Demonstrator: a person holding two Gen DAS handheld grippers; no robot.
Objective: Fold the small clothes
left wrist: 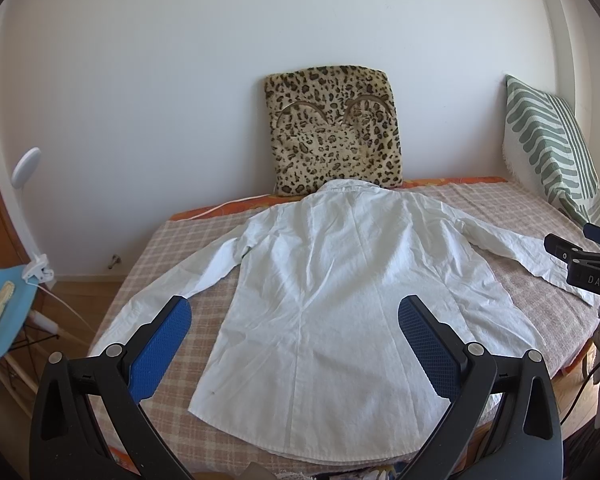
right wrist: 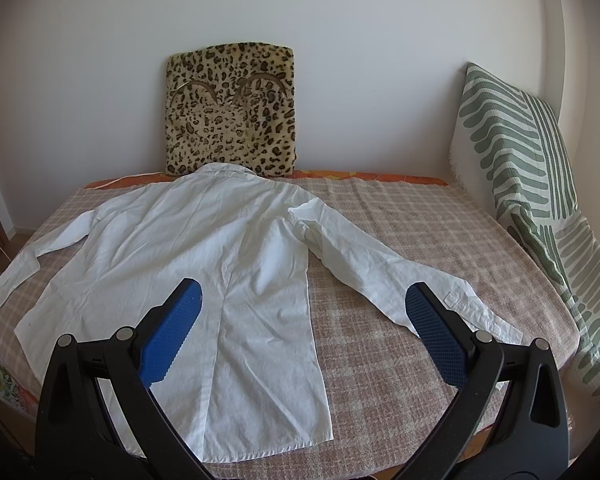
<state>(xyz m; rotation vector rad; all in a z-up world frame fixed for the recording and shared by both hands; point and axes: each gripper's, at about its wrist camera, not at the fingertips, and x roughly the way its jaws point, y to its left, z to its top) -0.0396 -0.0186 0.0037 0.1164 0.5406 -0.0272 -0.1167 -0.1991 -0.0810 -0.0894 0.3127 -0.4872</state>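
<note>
Spreading wide: both grippers stand with their fingers far apart and nothing between the blue pads.
Left gripper [left wrist: 295, 320]: jaws fully parted, holding nothing; it hangs above the lower part of the shirt with no contact that can be seen.
Left gripper's fingers [left wrist: 160, 350]: the left pad sits over the checked blanket, just outside the shirt's side edge; the right pad sits over the white cloth near the other side edge.
Right gripper [right wrist: 303, 304]: jaws equally wide, empty; in the left wrist view its black body shows at the far right, near the end of one sleeve.
Right gripper's fingers [right wrist: 436, 340]: the right pad lies over the cuff end of the near sleeve, and whether it touches cannot be told; the left pad lies over the shirt's body.
White shirt [left wrist: 332, 280]: laid flat, back side up, on the blanket, collar away from the fingers, hem toward them, both sleeves angled outward and down.
Between the left fingers: most of the shirt's lower back and its centre seam.
Between the right fingers: the shirt's side edge and a strip of bare blanket.
Checked blanket [right wrist: 400, 240]: pink and cream, covering the bed under the shirt.
Leopard-print cushion [left wrist: 332, 128]: upright against the wall, beyond the fingertips, just behind the collar.
Green striped pillow [right wrist: 516, 168]: propped to the right of the right fingers, well apart from the shirt.
</note>
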